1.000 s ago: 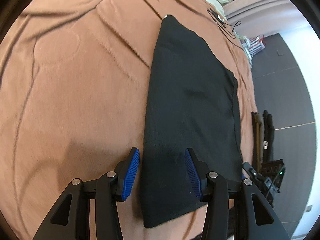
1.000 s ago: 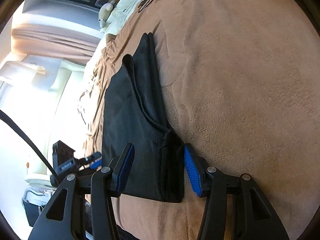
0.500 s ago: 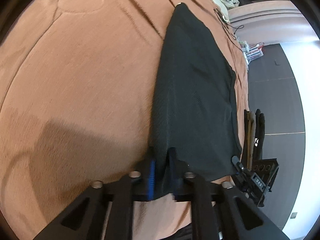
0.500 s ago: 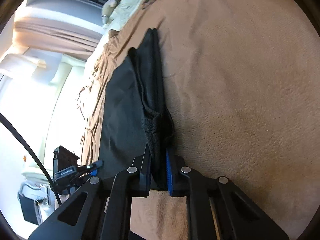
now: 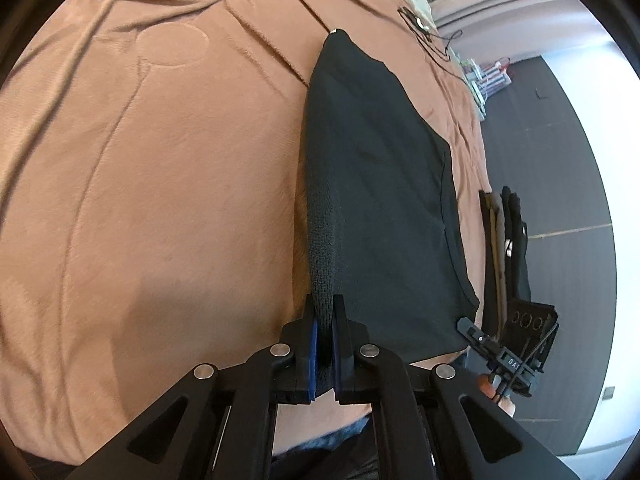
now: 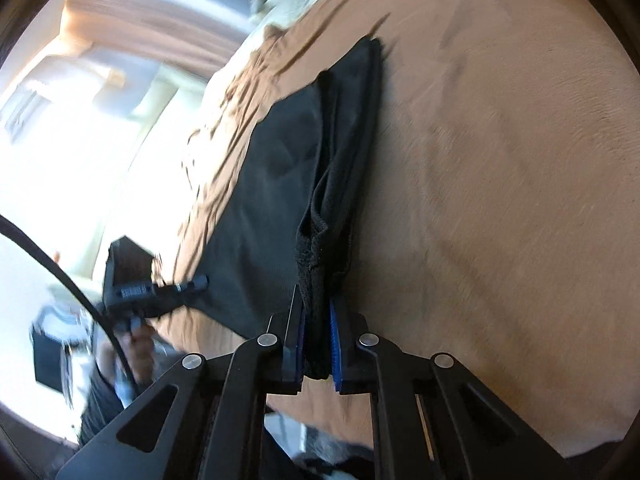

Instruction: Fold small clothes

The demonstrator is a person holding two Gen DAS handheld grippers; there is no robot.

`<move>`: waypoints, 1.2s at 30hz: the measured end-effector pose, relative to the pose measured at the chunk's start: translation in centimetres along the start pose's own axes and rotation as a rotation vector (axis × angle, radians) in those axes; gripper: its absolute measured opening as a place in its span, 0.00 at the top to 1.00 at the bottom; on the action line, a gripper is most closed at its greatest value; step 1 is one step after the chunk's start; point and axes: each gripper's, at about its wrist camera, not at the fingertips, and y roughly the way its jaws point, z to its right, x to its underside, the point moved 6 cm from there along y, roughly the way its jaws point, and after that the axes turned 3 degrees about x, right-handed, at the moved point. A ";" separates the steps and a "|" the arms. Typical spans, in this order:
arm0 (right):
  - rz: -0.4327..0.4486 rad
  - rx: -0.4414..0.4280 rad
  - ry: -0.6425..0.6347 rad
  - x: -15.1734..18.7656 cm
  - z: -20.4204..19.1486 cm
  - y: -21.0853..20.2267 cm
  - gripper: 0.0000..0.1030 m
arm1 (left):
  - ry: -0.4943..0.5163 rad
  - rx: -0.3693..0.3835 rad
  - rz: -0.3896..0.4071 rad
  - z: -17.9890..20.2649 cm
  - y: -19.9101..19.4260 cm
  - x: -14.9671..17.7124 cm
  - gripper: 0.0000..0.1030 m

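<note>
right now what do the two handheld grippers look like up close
Both are matte black linkage frames with silver round pivot pins and triangular cut-outs. The left gripper and right gripper each carry two flat fingers faced with ribbed blue pads. A black cable arcs across the right wrist view.

Brown blanket (image 5: 160,200) covering the bed, creased at far left. Thin black cable (image 5: 430,38) lying at its far right. Dark floor (image 5: 560,160) beyond the right edge.
</note>
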 end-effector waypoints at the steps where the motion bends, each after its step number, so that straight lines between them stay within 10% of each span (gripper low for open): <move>1: -0.010 0.006 -0.017 0.0 -0.2 0.3 0.94 | 0.003 -0.001 -0.010 -0.1 -0.1 0.2 0.95; 9: -0.076 -0.013 -0.035 -0.5 -0.4 1.7 0.89 | -0.013 -0.059 -0.020 -0.7 0.0 0.4 0.94; 12: -0.079 0.006 0.029 -1.2 1.2 1.8 0.61 | -0.028 -0.038 -0.026 -0.9 0.4 0.1 0.72; 15: -0.073 -0.031 0.051 -2.0 1.1 2.1 0.57 | -0.014 -0.031 -0.015 -0.9 0.8 -0.6 0.62; 36: -0.097 -0.074 0.085 -9.3 1.4 8.0 0.56 | 0.000 -0.013 0.003 0.1 2.6 -9.4 0.62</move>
